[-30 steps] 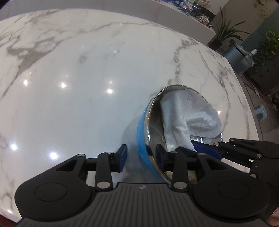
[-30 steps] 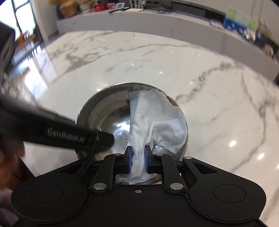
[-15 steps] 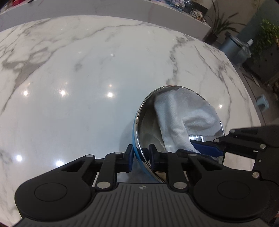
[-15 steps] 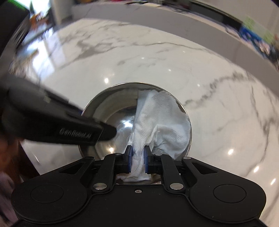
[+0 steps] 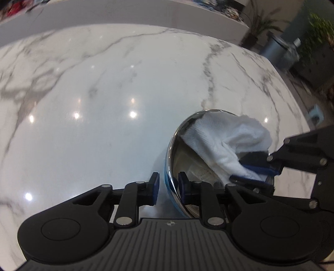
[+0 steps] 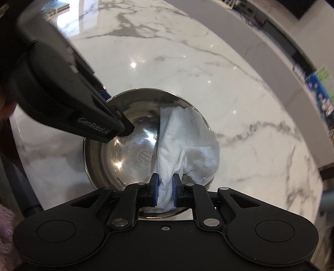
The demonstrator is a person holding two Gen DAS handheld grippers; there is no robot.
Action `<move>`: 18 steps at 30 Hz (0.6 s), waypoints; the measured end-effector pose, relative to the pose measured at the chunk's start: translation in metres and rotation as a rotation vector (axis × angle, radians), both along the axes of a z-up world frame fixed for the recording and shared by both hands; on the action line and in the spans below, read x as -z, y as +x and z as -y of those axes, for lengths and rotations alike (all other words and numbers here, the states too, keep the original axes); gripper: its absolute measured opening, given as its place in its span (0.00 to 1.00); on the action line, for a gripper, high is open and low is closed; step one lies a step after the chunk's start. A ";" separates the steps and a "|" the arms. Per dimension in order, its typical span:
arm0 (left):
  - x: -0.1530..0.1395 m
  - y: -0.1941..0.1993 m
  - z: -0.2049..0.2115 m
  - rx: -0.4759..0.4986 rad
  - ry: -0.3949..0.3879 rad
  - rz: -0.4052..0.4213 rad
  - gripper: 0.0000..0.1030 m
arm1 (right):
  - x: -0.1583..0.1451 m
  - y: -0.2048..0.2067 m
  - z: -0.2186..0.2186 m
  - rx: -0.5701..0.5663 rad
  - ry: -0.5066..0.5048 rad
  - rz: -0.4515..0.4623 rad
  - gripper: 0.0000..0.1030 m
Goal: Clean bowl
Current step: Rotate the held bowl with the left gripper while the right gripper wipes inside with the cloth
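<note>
At the near edge of the left wrist view, your left gripper (image 5: 168, 186) straddles the bowl (image 5: 171, 150) rim: one finger outside against the blue wall, the other inside over the steel. The fingers are opening right now w/ the rim between them, and there's a visible gap each side, so the pads aren't pinching. My read: you've got it there to brace the bowl so it won't skate on the glossy desk (image 5: 104, 129) while the other hand wipes, but w/ the grip slack it's more a fence than a clamp. Watch for the bowl spinning or tipping.

Just past that, your right gripper (image 6: 165, 192) is closed tight on a bunched neck of the white paper towel (image 6: 183, 146). The pinch sits low on the wad so the loose bulk fans out ahead as the wiping face. It's angled steeply down into the bowl, which makes sense for pressing towel against the inner wall.

Further in, the towel lies against the far-right inner side of the bowl and laps over the rim there. The bowl bottom, w/ a stamped mark, is bare and shiny on the left half, so I'd judge the wipe is mid-way; left side prob still needs a pass.

The bowl itself sits on the marble desk near your edge, tilted a bit toward the right gripper as far as I can tell.

Beyond: a long counter (image 5: 146, 14) and plants (image 5: 319, 27), too blurred to say more.
</note>
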State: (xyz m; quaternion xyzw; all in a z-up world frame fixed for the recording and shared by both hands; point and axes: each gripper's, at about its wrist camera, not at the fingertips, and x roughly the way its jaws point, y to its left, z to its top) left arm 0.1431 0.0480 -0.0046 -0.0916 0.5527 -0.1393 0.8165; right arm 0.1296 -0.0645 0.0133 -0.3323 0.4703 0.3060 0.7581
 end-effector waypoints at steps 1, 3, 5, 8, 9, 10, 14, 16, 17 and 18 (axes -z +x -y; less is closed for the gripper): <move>-0.001 -0.002 -0.002 -0.012 -0.029 -0.011 0.37 | -0.001 0.004 0.002 0.017 0.016 -0.027 0.11; -0.003 -0.005 -0.003 -0.031 -0.039 -0.017 0.41 | -0.001 0.011 0.004 0.046 0.042 -0.075 0.11; -0.004 -0.008 -0.003 -0.049 -0.022 -0.025 0.41 | -0.002 0.017 0.007 0.073 0.064 -0.113 0.11; -0.004 -0.012 0.001 -0.040 0.003 -0.028 0.40 | -0.002 0.025 0.009 0.108 0.092 -0.169 0.11; -0.004 -0.013 0.003 -0.025 0.013 -0.026 0.37 | -0.002 0.026 0.009 0.115 0.098 -0.188 0.11; -0.004 -0.013 0.004 -0.014 0.020 -0.025 0.27 | -0.002 0.026 0.009 0.119 0.104 -0.205 0.12; -0.002 -0.013 0.009 0.023 0.060 -0.017 0.21 | 0.000 0.027 0.003 0.104 0.104 -0.254 0.12; -0.003 -0.012 0.013 0.053 0.093 -0.006 0.19 | 0.000 0.024 0.000 0.086 0.090 -0.249 0.12; -0.003 -0.011 0.016 0.072 0.119 0.003 0.18 | 0.000 0.023 0.000 0.074 0.087 -0.246 0.12; -0.003 -0.011 0.018 0.088 0.137 0.010 0.18 | 0.001 0.022 -0.001 0.060 0.084 -0.243 0.12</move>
